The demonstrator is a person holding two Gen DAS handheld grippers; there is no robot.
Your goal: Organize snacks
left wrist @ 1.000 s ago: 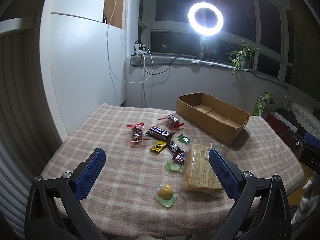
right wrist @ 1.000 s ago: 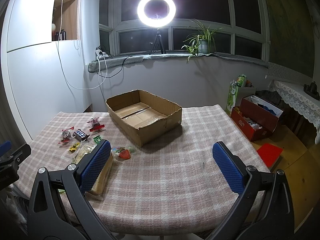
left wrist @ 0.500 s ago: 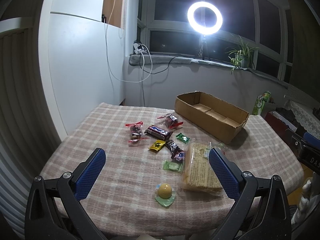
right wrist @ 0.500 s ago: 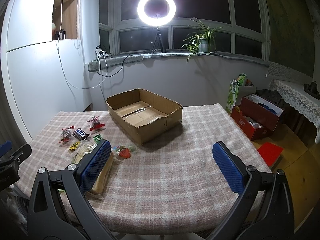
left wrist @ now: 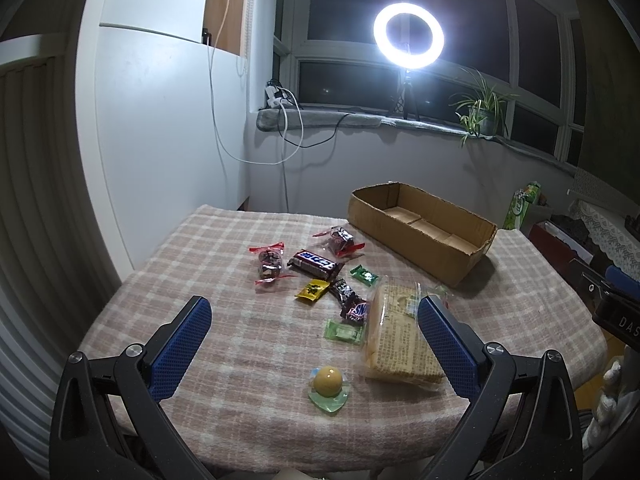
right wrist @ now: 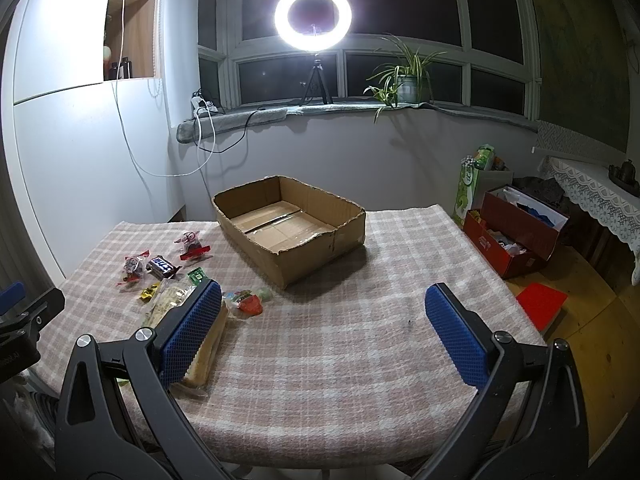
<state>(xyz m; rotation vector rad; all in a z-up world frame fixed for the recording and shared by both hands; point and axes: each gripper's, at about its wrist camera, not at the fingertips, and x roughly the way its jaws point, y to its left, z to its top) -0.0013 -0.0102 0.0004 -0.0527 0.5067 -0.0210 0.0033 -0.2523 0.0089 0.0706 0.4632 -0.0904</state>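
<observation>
On the worktop (left wrist: 224, 248): a checked cloth is spread, with every snack lying loose on it.
Snacks: wrapped candies (left wrist: 269, 265), a chocolate bar (left wrist: 314, 263), small green and yellow packets, and a round yellow sweet (left wrist: 328, 379) are scattered left of the cardboard box (right wrist: 288, 229).
Box: seen empty, set well apart from both claws.
Cracker pack (left wrist: 400, 340): laid nearest, partly hidden behind the left claw's right finger.
Left claw (left wrist: 314, 344): held wide, nothing gripped.
Right claw (right wrist: 324, 332): held wide above bare cloth, nothing gripped.
Room: a lit ring light (right wrist: 313, 15) and a potted plant (right wrist: 404, 76) are placed on the sill before dark windows; a red box (right wrist: 516, 236) is seen on the floor.
</observation>
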